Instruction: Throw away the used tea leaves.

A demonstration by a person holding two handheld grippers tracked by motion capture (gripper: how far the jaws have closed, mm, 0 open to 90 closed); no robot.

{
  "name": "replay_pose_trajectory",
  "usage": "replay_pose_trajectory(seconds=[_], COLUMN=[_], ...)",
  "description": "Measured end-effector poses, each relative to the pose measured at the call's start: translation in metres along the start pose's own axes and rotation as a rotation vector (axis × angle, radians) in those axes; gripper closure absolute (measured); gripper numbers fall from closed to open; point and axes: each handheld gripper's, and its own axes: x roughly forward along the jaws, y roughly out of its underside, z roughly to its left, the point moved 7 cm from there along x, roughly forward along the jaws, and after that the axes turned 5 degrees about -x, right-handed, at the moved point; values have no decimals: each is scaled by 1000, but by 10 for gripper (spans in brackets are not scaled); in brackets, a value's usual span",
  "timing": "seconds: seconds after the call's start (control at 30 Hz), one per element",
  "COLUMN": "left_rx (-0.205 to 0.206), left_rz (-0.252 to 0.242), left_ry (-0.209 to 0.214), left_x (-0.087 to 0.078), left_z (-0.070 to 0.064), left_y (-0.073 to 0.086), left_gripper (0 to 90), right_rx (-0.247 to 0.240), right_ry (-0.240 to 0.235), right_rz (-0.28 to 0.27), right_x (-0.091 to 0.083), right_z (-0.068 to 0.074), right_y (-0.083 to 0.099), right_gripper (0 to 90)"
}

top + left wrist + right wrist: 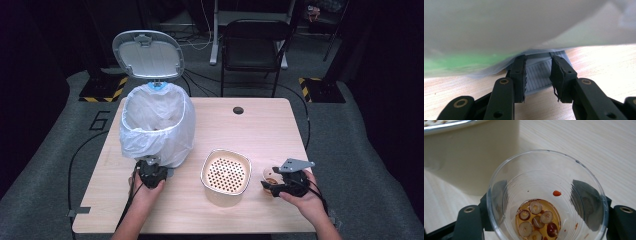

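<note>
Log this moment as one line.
left gripper: open at bin pedal | right gripper: shut on cup | cup: liquid, sliced fruit | strainer box: between grippers

Wooden counter [260, 130] under both claws, round cable hole [238, 110] near far edge, well beyond right claw. Cream strainer box with perforated top [225, 171] on counter between claws, just left of right claw. Black folding chair [254, 50] on floor past counter, far ahead of right claw. Yellow-black striped floor plates [102, 89], one far ahead of left claw, other off to right. Number 6 [100, 120] marked on grey floor mat, left of left claw
</note>
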Motion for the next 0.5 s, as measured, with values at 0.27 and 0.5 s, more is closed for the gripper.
replay_pose_trajectory(seconds=[0.27, 0.5], left_rx=[7, 7], left_rz=[5, 5], left_ry=[2, 2], left_x=[0, 0], left_z=[0, 0], left_y=[0, 0], left_gripper=[650, 649], right_rx=[-6, -38], right_ry=[21, 42], right_rz=[-20, -33], right_x=[1, 2], right_z=[-25, -40], right_y=[-22, -44], right_gripper=[316, 322])
